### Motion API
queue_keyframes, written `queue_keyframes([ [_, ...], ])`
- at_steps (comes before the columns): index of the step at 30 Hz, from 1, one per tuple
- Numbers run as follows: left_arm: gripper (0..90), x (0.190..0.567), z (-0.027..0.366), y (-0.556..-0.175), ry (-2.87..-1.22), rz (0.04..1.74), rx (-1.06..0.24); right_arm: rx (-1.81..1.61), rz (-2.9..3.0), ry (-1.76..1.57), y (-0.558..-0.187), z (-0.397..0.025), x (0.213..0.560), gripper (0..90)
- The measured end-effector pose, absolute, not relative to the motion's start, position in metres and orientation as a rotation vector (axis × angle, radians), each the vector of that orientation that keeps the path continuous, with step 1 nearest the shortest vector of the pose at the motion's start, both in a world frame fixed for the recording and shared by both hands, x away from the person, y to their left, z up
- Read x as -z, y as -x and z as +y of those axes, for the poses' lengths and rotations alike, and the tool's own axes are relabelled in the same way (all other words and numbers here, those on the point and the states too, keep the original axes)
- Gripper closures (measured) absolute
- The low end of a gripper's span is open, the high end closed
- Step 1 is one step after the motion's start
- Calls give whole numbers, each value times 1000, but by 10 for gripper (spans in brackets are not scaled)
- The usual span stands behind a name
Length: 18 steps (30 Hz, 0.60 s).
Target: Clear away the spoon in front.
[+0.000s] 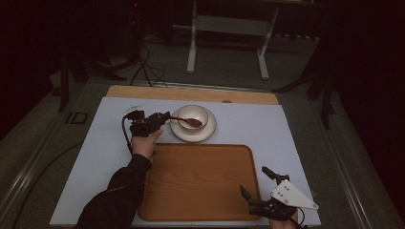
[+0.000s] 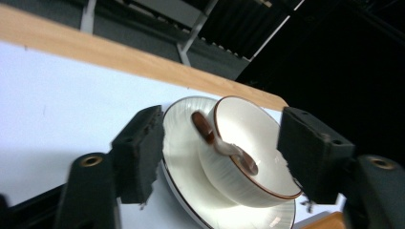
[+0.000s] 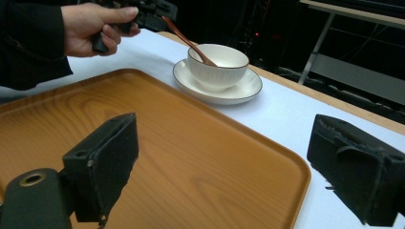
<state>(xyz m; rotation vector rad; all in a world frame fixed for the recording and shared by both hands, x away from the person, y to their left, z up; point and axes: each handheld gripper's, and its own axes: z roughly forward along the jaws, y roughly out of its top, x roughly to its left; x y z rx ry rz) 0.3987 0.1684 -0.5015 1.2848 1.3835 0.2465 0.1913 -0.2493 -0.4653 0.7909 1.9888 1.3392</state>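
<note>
Left claw (image 1: 165,116) wide, spoon (image 1: 187,121) handle between its jaws, spoon resting in bowl (image 1: 193,116) on saucer (image 1: 208,133); right claw (image 1: 255,184) wide over tray (image 1: 200,181); next, likely: close on handle.

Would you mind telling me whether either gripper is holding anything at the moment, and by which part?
Nothing is held. The left gripper is open around the brown wooden spoon's handle without closing on it; the right gripper is open over the wooden tray.
</note>
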Motion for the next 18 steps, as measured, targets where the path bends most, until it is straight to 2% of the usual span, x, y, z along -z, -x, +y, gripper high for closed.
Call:
queue_keyframes([
  [4,416,507,169,-399,-1240,1406,-221,-1345,1989,-792,-192,-250,466,102],
  [5,470,508,169,-400,-1219,1414,-207,-1349,1990,-794,-192,-250,466,102],
  [13,602,517,164,-400,-1092,1451,-161,-1358,1990,-800,-192,-250,466,102],
  [17,719,519,160,-401,-1049,1452,-148,-1357,1992,-798,-193,-251,466,102],
  [18,719,519,160,-401,-1039,1453,-143,-1357,1992,-798,-193,-251,466,102],
])
